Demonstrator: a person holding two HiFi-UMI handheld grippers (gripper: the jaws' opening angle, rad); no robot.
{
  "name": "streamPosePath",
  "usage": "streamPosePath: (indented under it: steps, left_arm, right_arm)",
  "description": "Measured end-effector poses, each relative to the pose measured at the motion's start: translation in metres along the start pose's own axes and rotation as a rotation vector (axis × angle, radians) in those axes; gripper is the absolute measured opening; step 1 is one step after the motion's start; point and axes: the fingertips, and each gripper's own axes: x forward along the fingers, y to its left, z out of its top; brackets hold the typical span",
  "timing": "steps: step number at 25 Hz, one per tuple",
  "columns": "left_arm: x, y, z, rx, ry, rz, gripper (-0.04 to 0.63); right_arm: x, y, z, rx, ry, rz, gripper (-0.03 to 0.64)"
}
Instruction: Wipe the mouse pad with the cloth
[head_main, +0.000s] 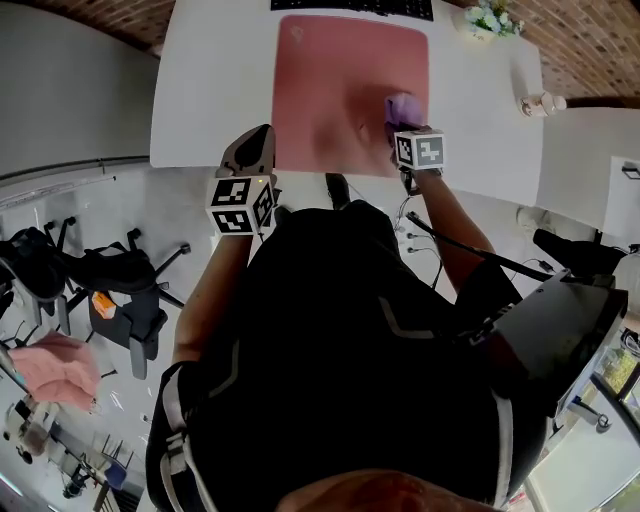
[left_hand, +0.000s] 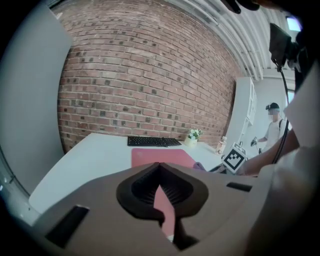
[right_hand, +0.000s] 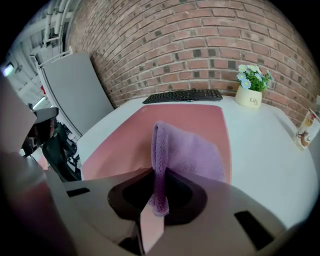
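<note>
A pink mouse pad (head_main: 340, 90) (right_hand: 185, 125) (left_hand: 160, 158) lies on the white desk (head_main: 220, 90). My right gripper (head_main: 405, 125) (right_hand: 160, 200) is shut on a purple cloth (right_hand: 182, 155) (head_main: 401, 108), which drapes onto the pad's near right part. My left gripper (head_main: 252, 152) (left_hand: 162, 210) hovers at the desk's near edge, left of the pad, its jaws shut with nothing between them.
A black keyboard (head_main: 352, 8) (right_hand: 183, 95) (left_hand: 153, 141) lies beyond the pad. A small flower pot (head_main: 490, 20) (right_hand: 252, 90) and a little bottle (head_main: 542, 103) stand to the right. Office chairs (head_main: 110, 280) stand on the floor at left. A person (left_hand: 272, 131) is far off.
</note>
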Motion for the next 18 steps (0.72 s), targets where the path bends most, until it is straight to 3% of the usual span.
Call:
streamPosePath:
  steps: [2, 6, 18]
  left_arm:
    - [-0.003, 0.005, 0.002, -0.019, -0.009, 0.016, 0.002]
    - [-0.008, 0.011, 0.001, 0.031, -0.01, 0.043, 0.002]
    - [-0.027, 0.027, 0.003, -0.045, -0.052, 0.098, 0.003]
  right_arm:
    - [0.006, 0.009, 0.001, -0.018, 0.013, 0.019, 0.055]
    - [0.017, 0.029, 0.005, -0.046, 0.03, 0.058, 0.055]
    - [0.046, 0.078, 0.014, -0.116, 0.084, 0.171, 0.055]
